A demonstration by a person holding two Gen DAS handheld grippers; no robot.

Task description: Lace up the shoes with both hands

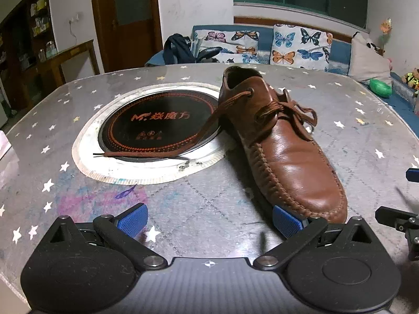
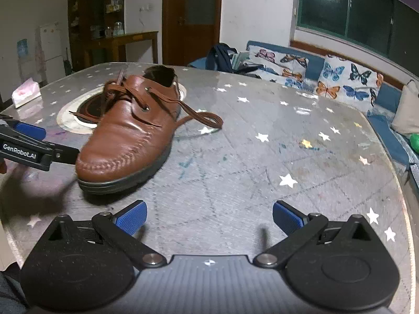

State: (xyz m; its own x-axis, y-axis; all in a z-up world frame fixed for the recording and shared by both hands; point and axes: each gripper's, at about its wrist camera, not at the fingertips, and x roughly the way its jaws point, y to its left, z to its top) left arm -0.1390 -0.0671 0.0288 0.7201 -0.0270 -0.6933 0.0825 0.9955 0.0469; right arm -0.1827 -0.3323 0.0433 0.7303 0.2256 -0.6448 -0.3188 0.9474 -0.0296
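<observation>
Brown shoe [image 1: 282,144] sits on table [image 1: 209,209], toe toward tools, laces [image 1: 162,145] loose, one trailing over inset hotplate [image 1: 157,125]. Left tool [image 1: 210,218] released, empty, by toe. Right tool [image 2: 209,216] released, empty, near shoe.

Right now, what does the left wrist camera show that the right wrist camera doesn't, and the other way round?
Only the left wrist view shows the left lace end stretched out across the black round cooktop, and the open left gripper close to the shoe's toe.

Only the right wrist view shows the right lace end looped on the table, a tissue pack and the open right gripper.

Both show the brown shoe, loosely laced, toe toward the cameras.
</observation>
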